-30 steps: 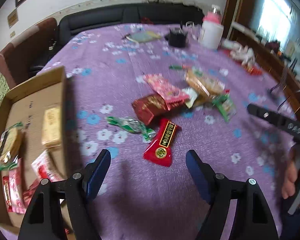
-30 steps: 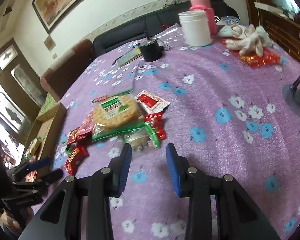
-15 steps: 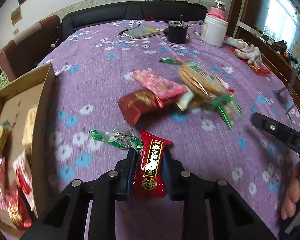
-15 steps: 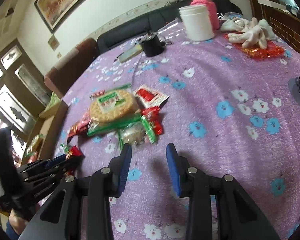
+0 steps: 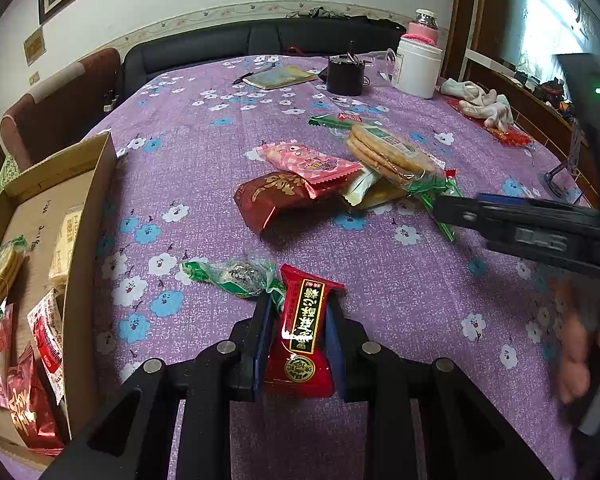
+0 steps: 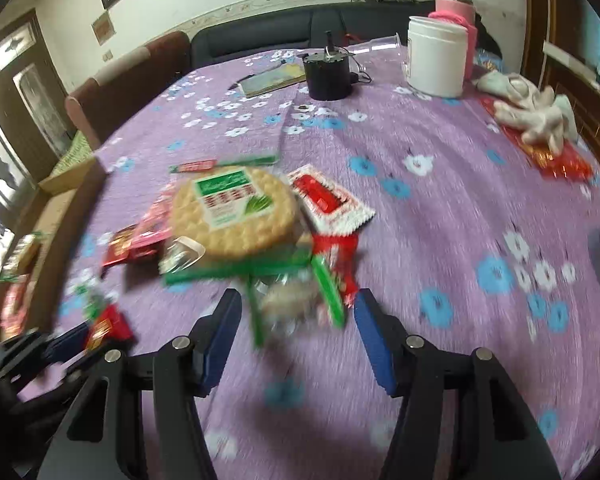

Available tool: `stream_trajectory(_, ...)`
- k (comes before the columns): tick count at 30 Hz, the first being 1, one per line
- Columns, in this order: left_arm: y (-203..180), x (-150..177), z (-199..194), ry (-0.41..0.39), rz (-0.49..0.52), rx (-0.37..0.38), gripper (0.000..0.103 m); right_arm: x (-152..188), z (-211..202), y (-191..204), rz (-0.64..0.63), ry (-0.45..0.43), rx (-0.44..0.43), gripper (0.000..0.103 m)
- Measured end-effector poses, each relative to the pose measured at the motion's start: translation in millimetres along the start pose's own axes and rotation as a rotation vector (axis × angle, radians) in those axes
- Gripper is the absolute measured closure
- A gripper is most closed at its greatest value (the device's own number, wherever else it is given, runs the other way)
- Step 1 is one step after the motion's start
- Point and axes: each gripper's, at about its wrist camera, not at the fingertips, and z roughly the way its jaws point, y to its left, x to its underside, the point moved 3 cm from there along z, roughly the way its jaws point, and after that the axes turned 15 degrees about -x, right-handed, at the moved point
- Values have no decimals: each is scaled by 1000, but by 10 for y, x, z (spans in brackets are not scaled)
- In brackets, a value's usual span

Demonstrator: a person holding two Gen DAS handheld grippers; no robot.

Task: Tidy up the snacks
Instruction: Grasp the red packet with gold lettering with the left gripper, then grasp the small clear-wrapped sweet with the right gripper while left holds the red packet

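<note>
One cardboard box [image 5: 88, 216] holds roughly six snack packets, though its near corner is cut off. On the purple tablecloth [image 5: 204, 160] lie about eight more snack packets, one white jar [image 5: 418, 66], one black pot [image 5: 345, 76], one notebook [image 5: 284, 77] and one pair of white gloves [image 5: 482, 100].

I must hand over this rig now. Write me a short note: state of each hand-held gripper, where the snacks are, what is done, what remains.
Left hand-held gripper: shut on the red snack packet, which is at the table.
Right hand-held gripper: jaws opening, nothing held; a clear green-edged packet lies just ahead of them.
Done: several snacks already lie in the cardboard box at the left.
Left: box the red packet, then the green-wrapped candy, the dark red packet, the pink packet, the round biscuit pack and the snacks under it.
</note>
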Motion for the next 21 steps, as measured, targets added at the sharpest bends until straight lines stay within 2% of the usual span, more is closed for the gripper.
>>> stream_trajectory(1, 16, 0, 0, 1, -8, 1, 77, 11, 29, -4, 5, 4, -11, 46)
stream_trajectory(3, 61, 6, 1, 3, -27, 2, 77, 67, -38, 63, 10, 5, -88, 46)
stream_trajectory(6, 102, -1, 14, 10, -51, 10, 77, 173, -235, 265, -11, 36, -388, 46)
stream_trajectory(7, 99, -4, 15, 10, -52, 10, 77, 178, -296, 267, -15, 16, -420, 46)
stream_trajectory(8, 91, -4, 12, 9, -50, 7, 77, 174, -322, 253, -20, 3, -408, 46)
stream_trajectory(11, 83, -11, 13, 9, -52, 6, 77, 166, -320, 178, -93, -48, -218, 46)
stream_trajectory(14, 82, -14, 21, 13, -58, 9, 77, 191, -199, 205, -99, -16, -253, 46)
stream_trajectory(18, 75, -15, 23, 9, -50, 3, 77, 168, -45, 392, -161, -14, -198, 48)
stream_trajectory(20, 67, -15, 13, 4, -45, 3, 77, 169, 77, 436, -181, 18, -136, 73)
stream_trajectory(21, 67, -16, 10, 2, -43, 5, 77, 188, 128, 433, -183, 38, -112, 75)
